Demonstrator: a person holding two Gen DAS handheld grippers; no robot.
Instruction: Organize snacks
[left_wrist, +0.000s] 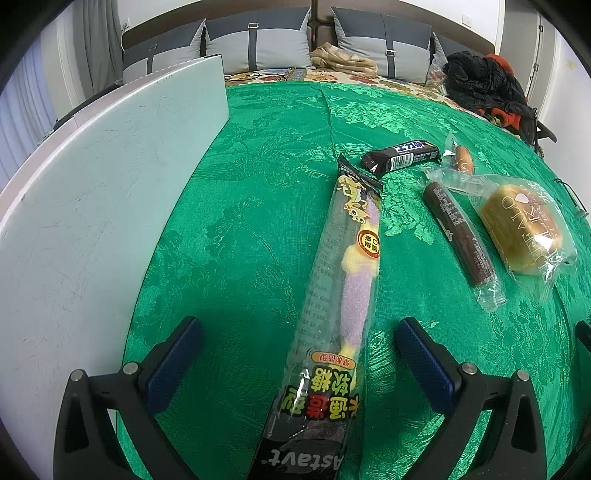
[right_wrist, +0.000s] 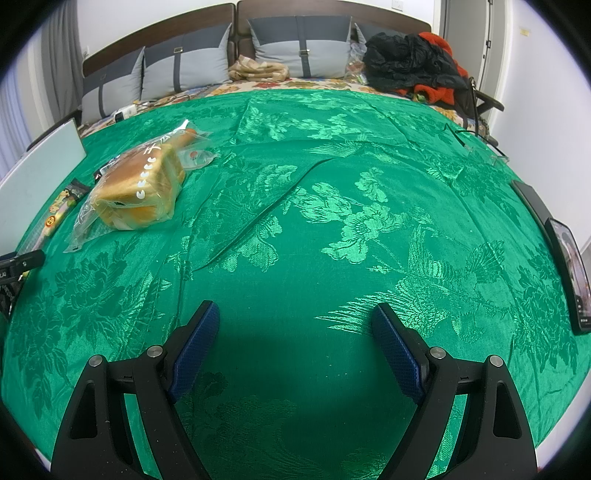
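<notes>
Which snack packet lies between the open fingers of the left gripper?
The long gummy candy packet; it alone runs into the left gripper, while the other snacks lie farther away.

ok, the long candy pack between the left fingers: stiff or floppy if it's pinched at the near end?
Probably floppy: the long candy pack is a thin plastic sleeve, far longer than wide, so the far end would likely sag. The glossy film looks slippery, so it may slide in the pads. The open left hand-held gripper straddles its near part, not yet touching.
</notes>
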